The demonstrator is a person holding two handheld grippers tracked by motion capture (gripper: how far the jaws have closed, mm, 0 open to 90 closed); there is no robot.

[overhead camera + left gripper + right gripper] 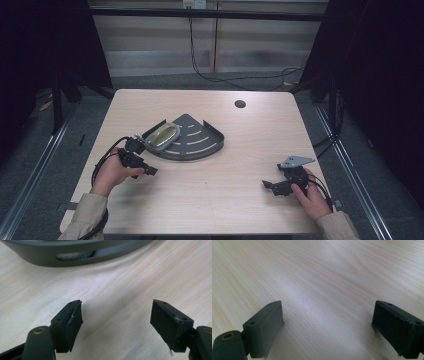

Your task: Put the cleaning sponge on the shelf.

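Note:
A dark grey quarter-round rack [200, 141] with slots lies on the middle of the wooden table [210, 210]. In its left part rests a yellow-green oval sponge-like pad [164, 136] in a grey rim. My left gripper [149, 170] sits just below the rack's left corner, low over the table, open with nothing between its jaws. From the left gripper view, the rack's curved wall [75, 255] lies ahead of the left gripper [116, 322]. My right gripper [270, 186] rests near the table's front right, open over bare wood [327, 290].
A round cable hole [240, 104] is in the table's far right part. Black cables [225, 77] run over the floor behind the table. Dark frame posts stand at both sides.

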